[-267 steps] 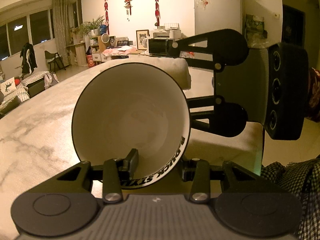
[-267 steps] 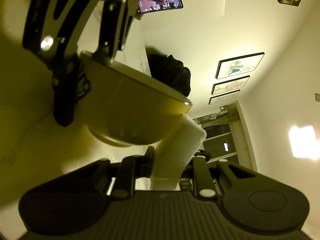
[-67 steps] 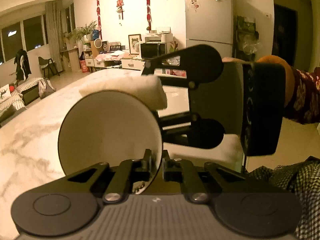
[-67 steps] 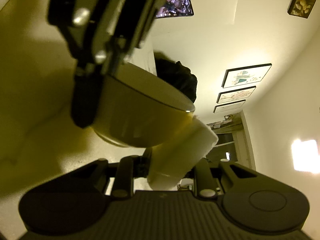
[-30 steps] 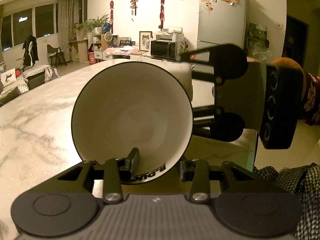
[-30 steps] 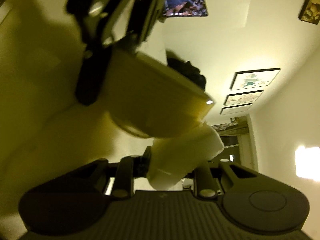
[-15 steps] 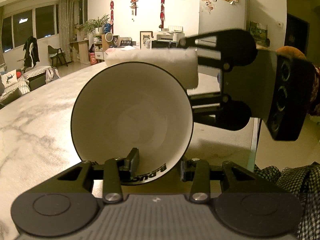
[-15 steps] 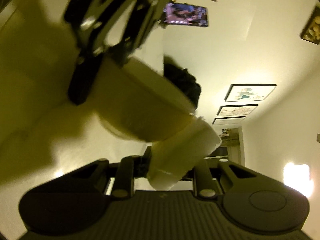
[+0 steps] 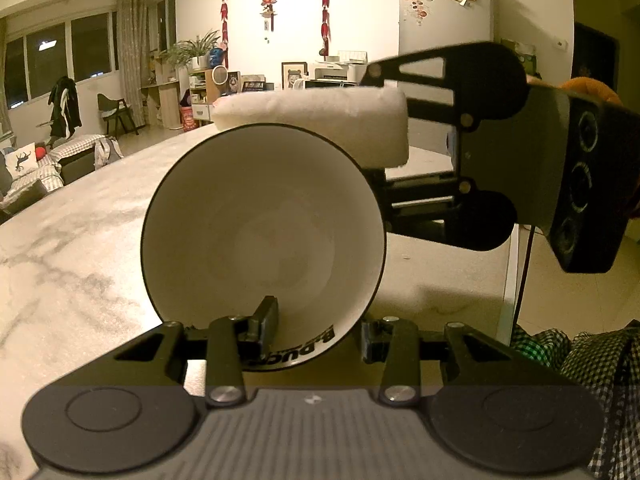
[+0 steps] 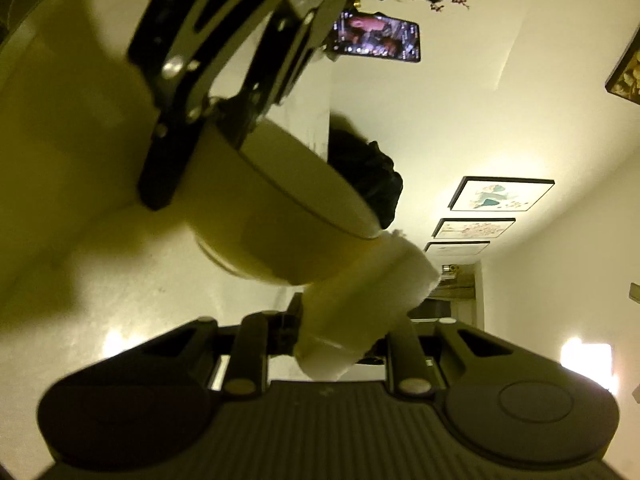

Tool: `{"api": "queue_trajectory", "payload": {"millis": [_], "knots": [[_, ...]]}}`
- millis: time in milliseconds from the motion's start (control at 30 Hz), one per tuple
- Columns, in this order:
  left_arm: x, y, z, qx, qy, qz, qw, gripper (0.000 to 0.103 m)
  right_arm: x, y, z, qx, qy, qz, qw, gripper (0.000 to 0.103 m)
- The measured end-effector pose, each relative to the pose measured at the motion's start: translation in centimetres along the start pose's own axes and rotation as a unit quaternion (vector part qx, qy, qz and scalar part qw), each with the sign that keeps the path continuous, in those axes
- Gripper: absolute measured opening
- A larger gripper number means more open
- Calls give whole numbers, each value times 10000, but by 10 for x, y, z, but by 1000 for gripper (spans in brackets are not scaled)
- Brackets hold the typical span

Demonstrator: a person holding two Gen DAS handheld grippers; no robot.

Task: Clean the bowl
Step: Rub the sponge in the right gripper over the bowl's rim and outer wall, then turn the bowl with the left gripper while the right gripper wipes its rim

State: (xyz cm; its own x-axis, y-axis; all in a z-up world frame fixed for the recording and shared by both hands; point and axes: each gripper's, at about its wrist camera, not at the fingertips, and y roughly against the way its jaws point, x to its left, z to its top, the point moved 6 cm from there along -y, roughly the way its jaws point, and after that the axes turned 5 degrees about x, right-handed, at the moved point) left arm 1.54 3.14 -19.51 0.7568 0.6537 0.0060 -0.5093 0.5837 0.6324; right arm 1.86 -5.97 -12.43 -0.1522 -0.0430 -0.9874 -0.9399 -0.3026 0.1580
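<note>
My matt black plastic left gripper (image 9: 316,334) held a glossy, smooth ceramic bowl (image 9: 264,236); my right gripper (image 10: 340,336) squeezed a soft, fuzzy white sponge (image 9: 316,120) above the polished marble table (image 9: 72,240).

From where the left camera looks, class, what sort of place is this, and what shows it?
Most likely a home's open living and dining room: a fridge with magnets, a sofa under the windows, and a marble table.

Black tongs (image 9: 316,334) with silver screws; green-checked sleeve (image 9: 576,356).
</note>
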Motion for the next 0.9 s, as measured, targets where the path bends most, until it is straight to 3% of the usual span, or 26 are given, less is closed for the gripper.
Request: {"api": "queue_trajectory", "payload": {"millis": [300,667,900], "knots": [[2,0,5,-2,20,-17,10000,40,26,-6,-9,158,27,354,9992,22],[5,-3,4,-7,33,-19,10000,40,4,-5,-2,9,-93,-11,10000,22],[3,-5,2,-2,11,-3,10000,40,18,-12,-9,135,-114,196,9997,23]]}}
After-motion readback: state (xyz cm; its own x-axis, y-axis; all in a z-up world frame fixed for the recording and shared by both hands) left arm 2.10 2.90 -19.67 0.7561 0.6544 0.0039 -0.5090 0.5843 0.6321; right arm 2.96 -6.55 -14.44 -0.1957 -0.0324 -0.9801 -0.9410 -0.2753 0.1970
